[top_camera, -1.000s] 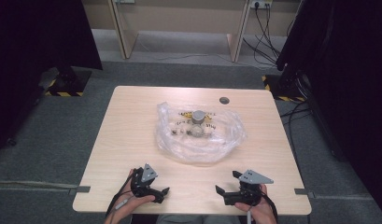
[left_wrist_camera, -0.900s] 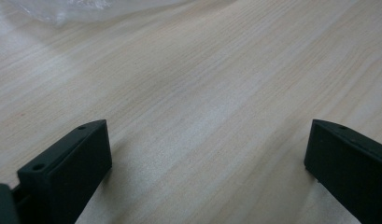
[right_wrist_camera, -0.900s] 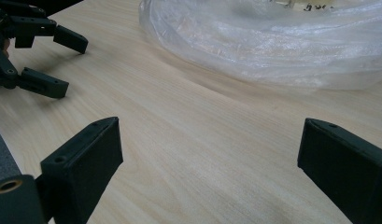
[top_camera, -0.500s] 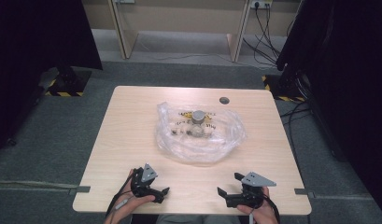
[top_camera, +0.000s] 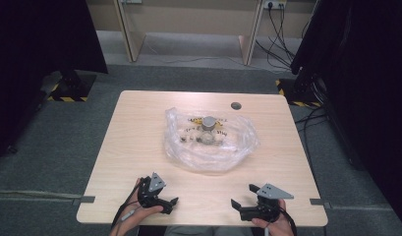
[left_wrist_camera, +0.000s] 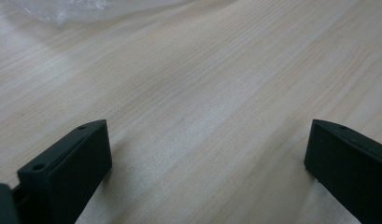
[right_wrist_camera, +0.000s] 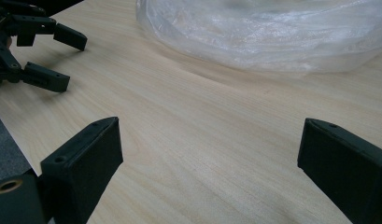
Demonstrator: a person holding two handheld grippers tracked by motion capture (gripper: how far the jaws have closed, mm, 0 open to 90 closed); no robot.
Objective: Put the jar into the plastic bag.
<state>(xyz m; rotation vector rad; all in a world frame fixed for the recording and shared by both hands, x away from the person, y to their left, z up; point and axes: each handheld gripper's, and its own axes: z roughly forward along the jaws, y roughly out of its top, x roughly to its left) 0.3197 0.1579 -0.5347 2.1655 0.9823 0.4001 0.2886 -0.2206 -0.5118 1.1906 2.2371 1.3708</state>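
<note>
A crumpled clear plastic bag (top_camera: pixel 211 140) lies in the middle of the light wooden table (top_camera: pixel 139 123). Inside it sit a grey round part (top_camera: pixel 209 121) and some small pieces with yellow on them. My left gripper (top_camera: pixel 170 204) rests near the front edge at the left, open with nothing between its jaws, and it faces bare wood (left_wrist_camera: pixel 207 154). My right gripper (top_camera: pixel 243 195) rests near the front edge at the right, also open and empty (right_wrist_camera: pixel 207 154). The right gripper view shows the bag (right_wrist_camera: pixel 272 32) ahead and the left gripper (right_wrist_camera: pixel 73 60) at upper left.
A small dark round grommet (top_camera: pixel 235 105) is set in the table behind the bag. An edge of the bag (left_wrist_camera: pixel 62 9) reaches the top left of the left gripper view. Black curtains and cables stand around the table on grey carpet.
My right gripper has shifted slightly toward the table's near edge. The left gripper and the bag have stayed put.
</note>
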